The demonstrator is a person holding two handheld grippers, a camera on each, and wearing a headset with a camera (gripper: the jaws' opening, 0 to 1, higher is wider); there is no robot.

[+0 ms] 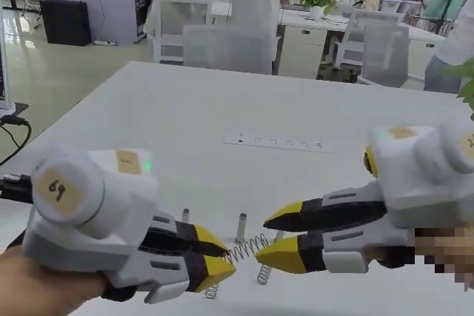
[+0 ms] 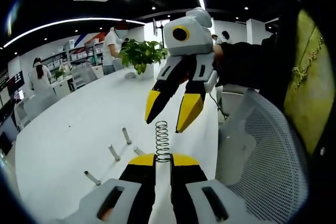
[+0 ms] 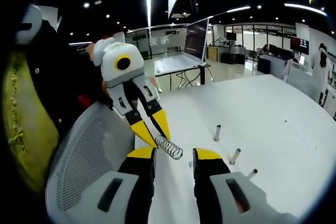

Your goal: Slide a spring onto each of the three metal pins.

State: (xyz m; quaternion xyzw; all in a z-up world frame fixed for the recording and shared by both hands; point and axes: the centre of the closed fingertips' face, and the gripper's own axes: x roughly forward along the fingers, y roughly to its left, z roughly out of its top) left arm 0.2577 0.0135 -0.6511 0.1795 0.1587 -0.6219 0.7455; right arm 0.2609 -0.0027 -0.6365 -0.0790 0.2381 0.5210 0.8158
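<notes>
Three short metal pins (image 1: 241, 226) stand in a row near the white tabletop's (image 1: 185, 109) near edge, a small coiled wire spring (image 1: 264, 273) just before them, a flat white power strip (image 1: 278, 142) behind, toward the middle.

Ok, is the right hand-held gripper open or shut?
Open. On the right hand-held gripper the yellow-tipped jaws stand clearly apart, gripping nothing; the spring is clamped in the left hand-held gripper.
</notes>
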